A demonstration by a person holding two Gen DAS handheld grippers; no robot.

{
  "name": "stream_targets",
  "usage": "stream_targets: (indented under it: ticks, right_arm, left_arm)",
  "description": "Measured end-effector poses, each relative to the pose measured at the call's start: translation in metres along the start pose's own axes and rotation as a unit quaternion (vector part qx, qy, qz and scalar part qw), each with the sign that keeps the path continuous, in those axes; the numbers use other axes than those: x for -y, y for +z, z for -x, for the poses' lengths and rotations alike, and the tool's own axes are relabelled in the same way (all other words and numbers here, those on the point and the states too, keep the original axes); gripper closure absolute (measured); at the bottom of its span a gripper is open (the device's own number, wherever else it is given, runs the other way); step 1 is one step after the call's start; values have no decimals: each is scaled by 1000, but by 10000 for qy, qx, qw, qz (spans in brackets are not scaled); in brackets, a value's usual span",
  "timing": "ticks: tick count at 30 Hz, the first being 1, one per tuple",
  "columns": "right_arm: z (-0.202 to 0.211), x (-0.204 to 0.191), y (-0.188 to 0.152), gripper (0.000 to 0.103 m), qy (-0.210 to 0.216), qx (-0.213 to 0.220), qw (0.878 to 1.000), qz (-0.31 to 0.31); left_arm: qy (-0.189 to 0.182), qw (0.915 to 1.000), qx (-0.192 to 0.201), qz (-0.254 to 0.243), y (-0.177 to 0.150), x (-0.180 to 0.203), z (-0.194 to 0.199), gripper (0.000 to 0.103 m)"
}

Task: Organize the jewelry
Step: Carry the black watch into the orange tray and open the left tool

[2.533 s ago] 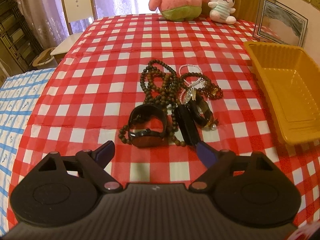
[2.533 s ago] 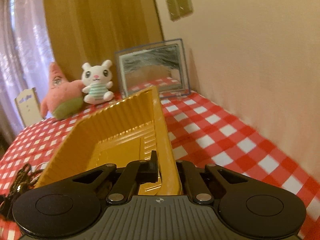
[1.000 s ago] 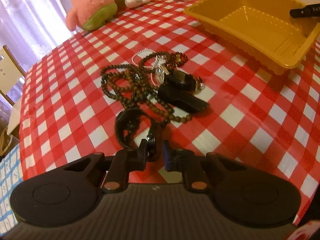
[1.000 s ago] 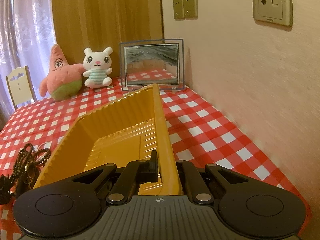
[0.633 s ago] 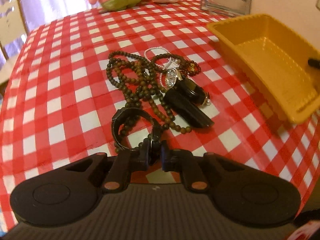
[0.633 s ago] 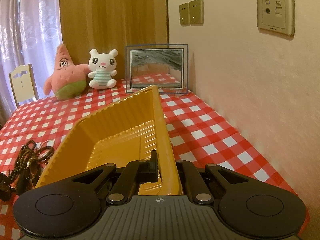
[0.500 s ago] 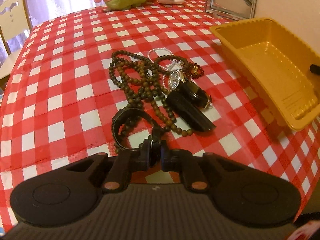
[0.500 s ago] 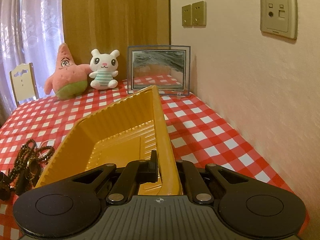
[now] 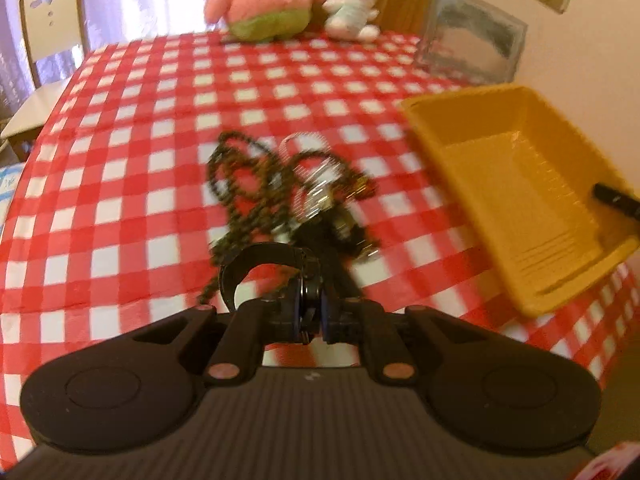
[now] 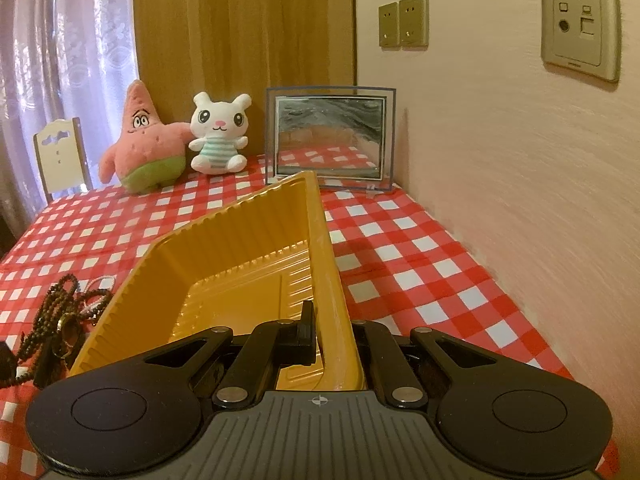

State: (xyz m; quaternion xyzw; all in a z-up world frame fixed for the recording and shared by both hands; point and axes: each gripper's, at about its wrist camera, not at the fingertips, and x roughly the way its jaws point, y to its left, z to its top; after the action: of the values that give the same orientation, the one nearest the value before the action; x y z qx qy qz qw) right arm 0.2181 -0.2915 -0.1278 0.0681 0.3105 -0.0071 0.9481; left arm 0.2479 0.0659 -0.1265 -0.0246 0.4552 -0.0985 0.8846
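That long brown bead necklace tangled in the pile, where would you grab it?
Take the brown bead necklace by the open loop at the far left of the pile, coming down from above. That loop lies flat on the tablecloth, apart from the white bracelet and watches, so fingers could probably straddle one strand cleanly.

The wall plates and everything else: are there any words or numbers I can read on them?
No text here can be read.
Big wall socket plate: tiny print along its bottom edge, too small to read.
Two light switches: no writing.
Right gripper body: only a small crosshair mark, no letters.
Left wrist view: too blurred to read anything.
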Motion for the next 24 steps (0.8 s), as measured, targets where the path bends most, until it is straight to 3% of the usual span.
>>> stream_targets:
  ticks: [7,14,18,24]
  right_arm:
    - [-3,2,0,98,154,-57,9998,64]
    - [-3,-2,2,98,187,8,9996,226]
    - [-1,-5,3,98,110,106,9991,394]
    - [0,-8,0,99,57,171,9981,596]
  left_arm:
    - [-592,9976,348,-8,16,44,19,94]
    - [-1275,9907,422,-208,29,103,4,94]
    - [-1578,9869,279,-209,28,126,-16,94]
    - [-1680,9857,-17,-93,18,138,-48,94]
